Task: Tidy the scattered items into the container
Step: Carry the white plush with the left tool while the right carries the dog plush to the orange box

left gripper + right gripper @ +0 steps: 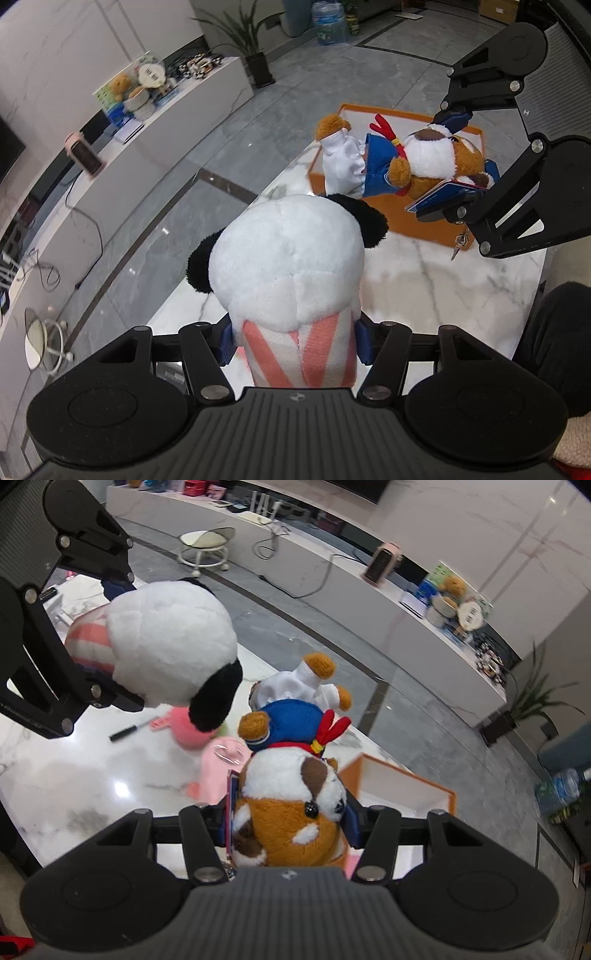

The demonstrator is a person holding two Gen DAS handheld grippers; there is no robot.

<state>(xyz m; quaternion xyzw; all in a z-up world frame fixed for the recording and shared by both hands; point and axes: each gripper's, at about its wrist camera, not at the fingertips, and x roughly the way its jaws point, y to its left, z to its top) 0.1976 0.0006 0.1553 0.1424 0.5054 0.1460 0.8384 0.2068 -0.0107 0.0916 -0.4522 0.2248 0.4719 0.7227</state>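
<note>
The left wrist camera sat just behind the left tongs and looked steeply down along them, so close that the panda plush filled the middle of the view. Beyond it lay the desk, the orange box and the right tongs at upper right. The right wrist camera rode behind the right tongs, also tilted down, tight on the dog plush. It faced back across the desk, catching the left tongs at upper left. Both views shared the two plush toys, the box and the long wall counter.
</note>
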